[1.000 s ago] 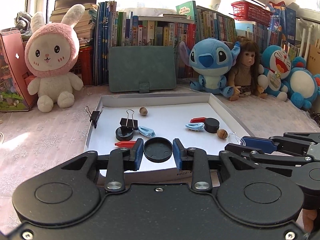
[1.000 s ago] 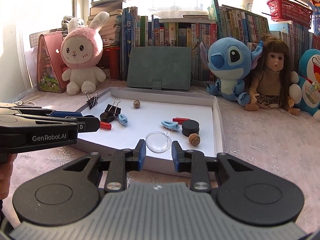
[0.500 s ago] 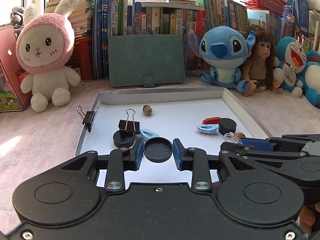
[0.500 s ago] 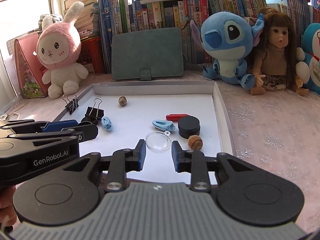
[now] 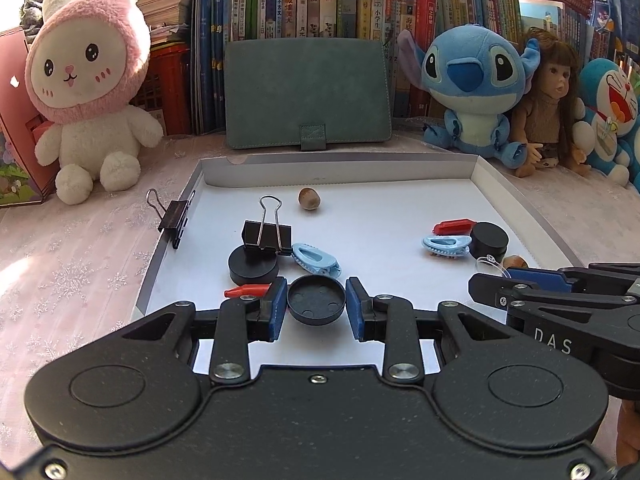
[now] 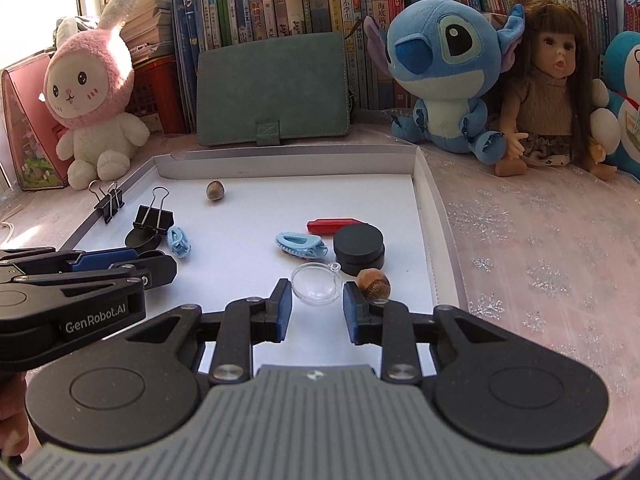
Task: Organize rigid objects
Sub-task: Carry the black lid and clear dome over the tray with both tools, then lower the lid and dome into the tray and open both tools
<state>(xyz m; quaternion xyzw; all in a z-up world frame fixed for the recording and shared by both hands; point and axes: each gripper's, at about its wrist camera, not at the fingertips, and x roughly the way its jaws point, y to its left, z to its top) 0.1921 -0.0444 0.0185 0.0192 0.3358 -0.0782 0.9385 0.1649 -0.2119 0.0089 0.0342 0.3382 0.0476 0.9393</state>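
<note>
Tray (image 5: 520,196) already shows two loose groups of small things. My left gripper (image 5: 316,308) pinches a black lid (image 5: 316,300) above the left group; my right gripper (image 6: 314,302) pinches a clear dome (image 6: 316,284) above the right one. Both await setting down, I judge.

A pink snowflake-patterned tablecloth (image 6: 540,248) carries a white tray (image 6: 430,216) at centre; plush toys and perhaps a wallet (image 6: 272,88) stand at twelve o'clock.
</note>
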